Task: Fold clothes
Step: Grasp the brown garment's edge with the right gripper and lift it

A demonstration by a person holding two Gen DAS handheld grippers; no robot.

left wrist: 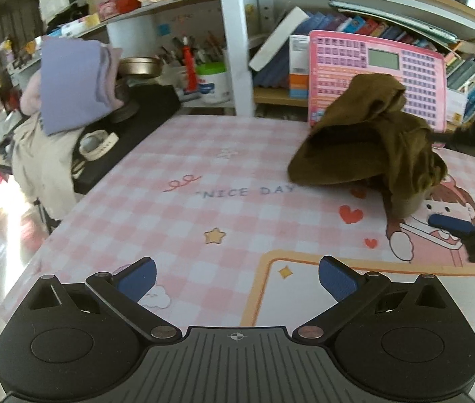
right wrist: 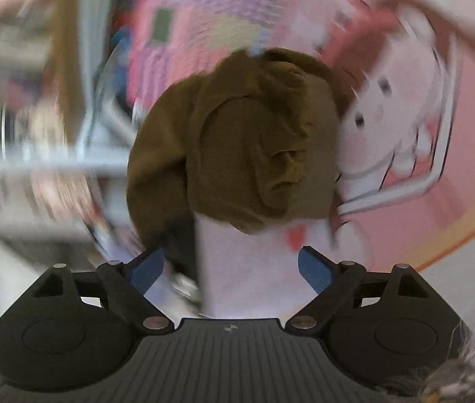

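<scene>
With the olive-brown garment still bunched at the far right of the worktop, folding is barely begun: both the left tool and right tool, open and empty, must next grip its edges and spread it flat.

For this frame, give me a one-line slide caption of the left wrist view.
Open left gripper hovers empty over pink checked tablecloth, facing a crumpled olive-brown garment.

both wrist views face the olive garment, right nearer.
</scene>
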